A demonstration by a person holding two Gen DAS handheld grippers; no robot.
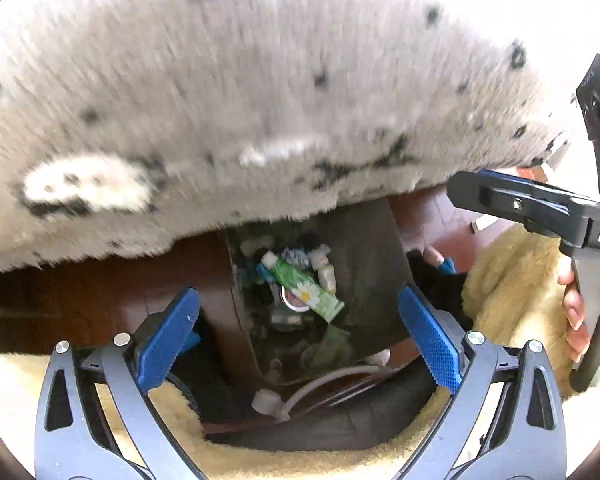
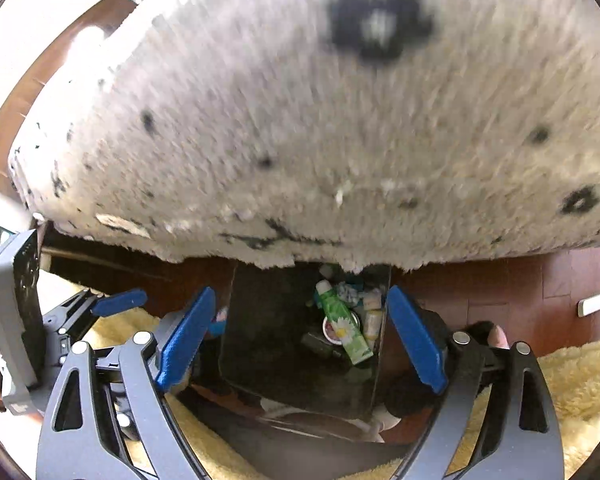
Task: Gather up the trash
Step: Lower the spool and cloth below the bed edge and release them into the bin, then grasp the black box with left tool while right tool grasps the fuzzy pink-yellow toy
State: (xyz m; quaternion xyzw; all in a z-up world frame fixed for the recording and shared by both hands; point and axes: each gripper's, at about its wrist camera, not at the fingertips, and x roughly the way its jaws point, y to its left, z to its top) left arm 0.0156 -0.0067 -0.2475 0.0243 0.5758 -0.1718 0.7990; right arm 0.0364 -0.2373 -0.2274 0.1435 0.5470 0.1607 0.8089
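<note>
Both your grippers hang over the dark bin (image 1: 364, 264), looking down into it. Your left gripper (image 1: 300, 340) has its jaws spread wide, nothing between the blue pads (image 1: 168, 336). Your right gripper (image 2: 300, 336) is the same, jaws spread and empty; in the left wrist view it shows at the right edge (image 1: 512, 204) with your hand (image 1: 576, 304) on its handle. Trash sits at the bottom of the bin: a green carton with a daisy print (image 1: 308, 286) lies tilted on top of the pile, a round tin lid (image 1: 294, 300) just beside and partly under it, small white bottles (image 1: 327, 276) touching its upper side, and crumpled blue and white bits (image 1: 296, 256) behind. The rest of the pile is too dark to tell. A shaggy grey rug with black spots (image 1: 236, 92) fills the upper half of both views, blurred, its edge just above the bin. Red-brown wood floor (image 2: 500, 292) runs beside the bin, a yellow fleece (image 1: 508, 280) lies nearest you, and a white cable with plug (image 1: 300, 396) lies below the bin.
</note>
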